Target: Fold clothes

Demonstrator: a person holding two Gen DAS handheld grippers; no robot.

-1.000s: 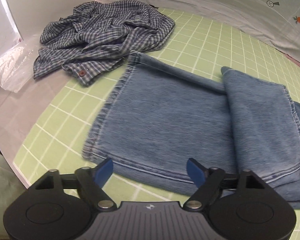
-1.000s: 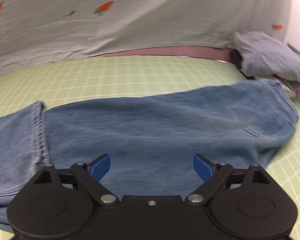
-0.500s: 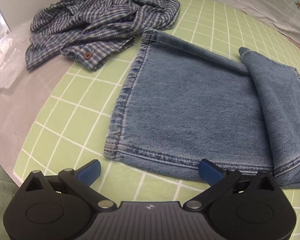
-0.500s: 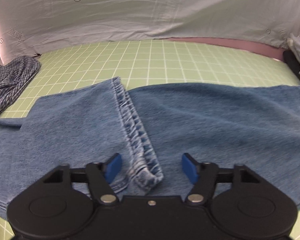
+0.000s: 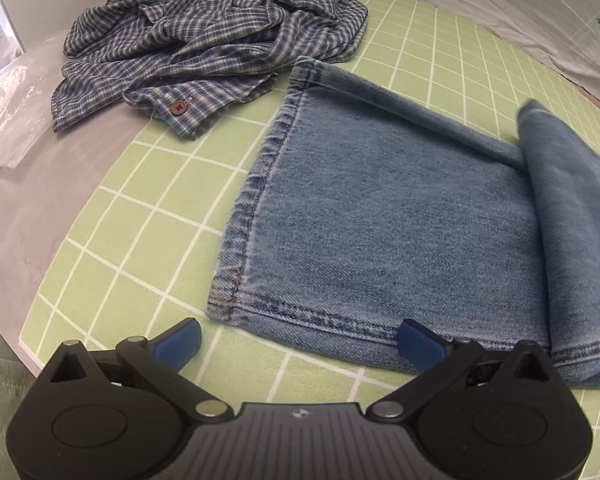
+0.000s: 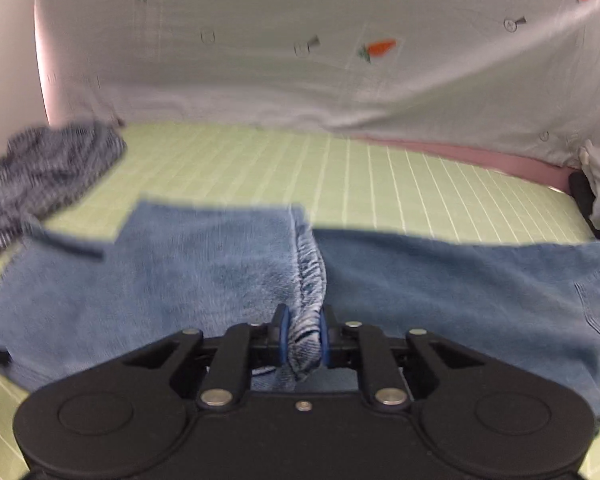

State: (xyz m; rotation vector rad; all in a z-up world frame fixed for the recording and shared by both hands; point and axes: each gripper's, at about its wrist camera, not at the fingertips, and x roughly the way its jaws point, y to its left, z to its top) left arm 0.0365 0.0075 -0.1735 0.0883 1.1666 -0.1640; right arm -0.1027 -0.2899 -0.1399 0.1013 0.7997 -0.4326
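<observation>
The jeans (image 5: 400, 216) lay spread on the green grid mat (image 5: 148, 208), one leg folded back over the other so that its hem ran across the denim. The left gripper (image 5: 298, 338) hung over the near corner of the lower leg's hem with its jaws spread wide and nothing between them; its blue pads sat either side of the stitched edge, not touching it as far as the view showed. The right gripper (image 6: 302, 338) was closing, its pads pressing on the bunched hem of the folded-back leg (image 6: 306, 280). That view was blurred, so how far the hem stood off the denim below it I could not tell. A crumpled plaid shirt (image 5: 216, 40) sat at the mat's far corner, just beside the jeans. A pale sheet with carrot prints (image 6: 320, 60) hung behind the mat.
</observation>
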